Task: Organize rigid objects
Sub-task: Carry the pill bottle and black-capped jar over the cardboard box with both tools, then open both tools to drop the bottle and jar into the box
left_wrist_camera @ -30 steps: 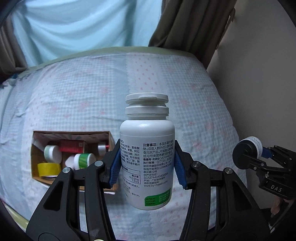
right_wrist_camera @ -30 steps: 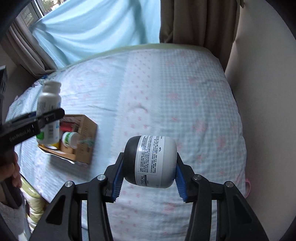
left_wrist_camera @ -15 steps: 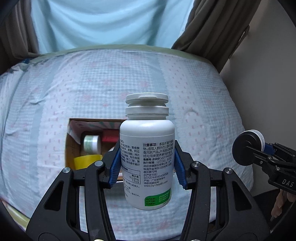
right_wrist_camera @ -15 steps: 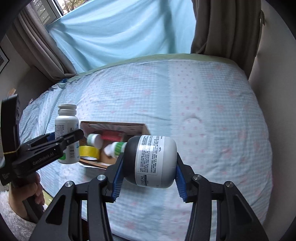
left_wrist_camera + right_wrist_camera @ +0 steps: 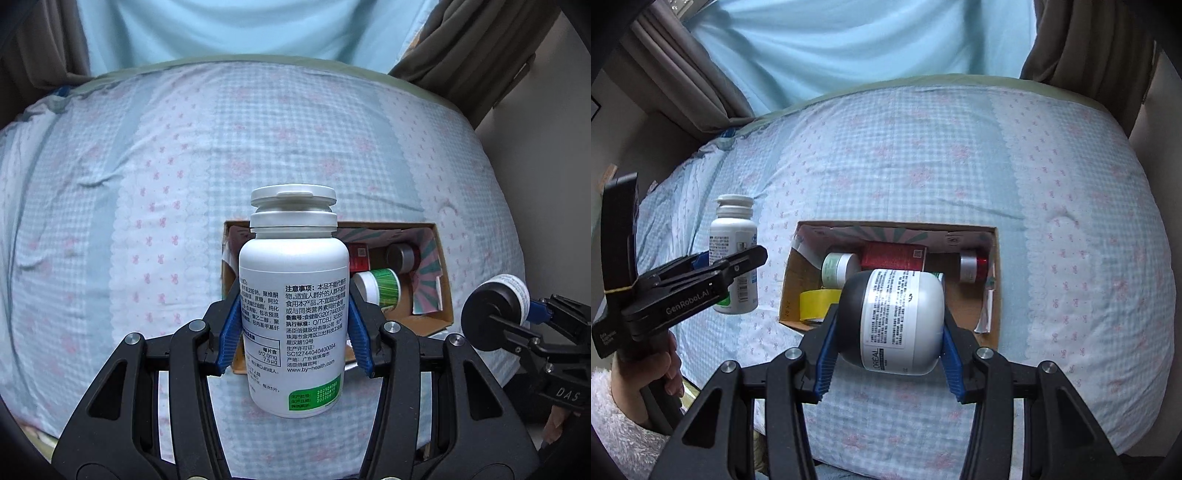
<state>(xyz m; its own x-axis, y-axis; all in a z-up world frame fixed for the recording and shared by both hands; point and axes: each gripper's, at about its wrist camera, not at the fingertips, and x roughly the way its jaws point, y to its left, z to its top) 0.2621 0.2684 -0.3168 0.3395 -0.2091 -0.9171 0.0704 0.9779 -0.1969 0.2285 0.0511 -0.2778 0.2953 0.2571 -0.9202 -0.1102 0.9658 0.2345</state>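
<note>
My left gripper (image 5: pixel 293 336) is shut on an upright white pill bottle (image 5: pixel 293 314) with a green band, held above the bed in front of an open cardboard box (image 5: pixel 441 291). My right gripper (image 5: pixel 888 354) is shut on a white and black L'Oreal jar (image 5: pixel 897 321) lying sideways, held over the box's near edge (image 5: pixel 995 295). The left gripper with the bottle (image 5: pixel 733 254) shows left of the box in the right wrist view. The right gripper's jar (image 5: pixel 495 308) shows at the right in the left wrist view.
The box holds a yellow tape roll (image 5: pixel 814 304), a red carton (image 5: pixel 894 256), a green-labelled jar (image 5: pixel 380 288), a pale green jar (image 5: pixel 836 269) and a red jar with a silver cap (image 5: pixel 973 264). The bed (image 5: pixel 923 155) has a blue checked cover. Curtains (image 5: pixel 701 85) hang behind.
Both grippers have swung left toward the box with their loads. The box now lies right behind the bottle and directly under the jar. Both grips are unchanged.
</note>
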